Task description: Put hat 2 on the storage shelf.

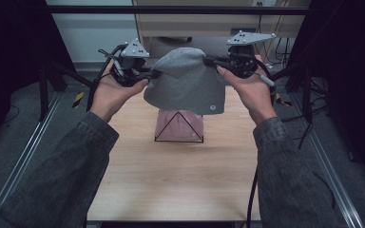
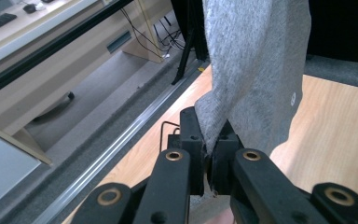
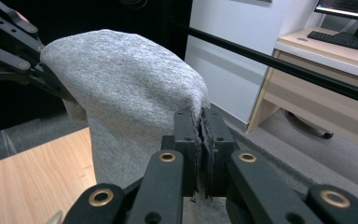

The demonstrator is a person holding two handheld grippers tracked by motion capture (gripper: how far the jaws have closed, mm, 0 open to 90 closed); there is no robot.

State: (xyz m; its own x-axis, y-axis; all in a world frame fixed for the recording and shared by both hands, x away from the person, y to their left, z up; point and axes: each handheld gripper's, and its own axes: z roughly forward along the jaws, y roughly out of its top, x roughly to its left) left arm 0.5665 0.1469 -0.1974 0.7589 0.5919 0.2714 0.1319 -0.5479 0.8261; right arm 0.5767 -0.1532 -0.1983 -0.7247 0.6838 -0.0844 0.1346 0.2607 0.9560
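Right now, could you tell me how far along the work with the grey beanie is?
Done: the grey beanie is off the table, pinched at opposite edges by the left tongs and right tongs. In hand: it hangs spread above the pink wire-framed stand. Probably left: lowering it over that stand.

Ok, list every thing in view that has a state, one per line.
Grey beanie: lifted clear of the table, hanging stretched between both grippers.
Left gripper: shut on the beanie's edge.
Right gripper: shut on the beanie's opposite edge.
Pink bag: hanging in a black wire stand, which is upright on the table below the beanie.
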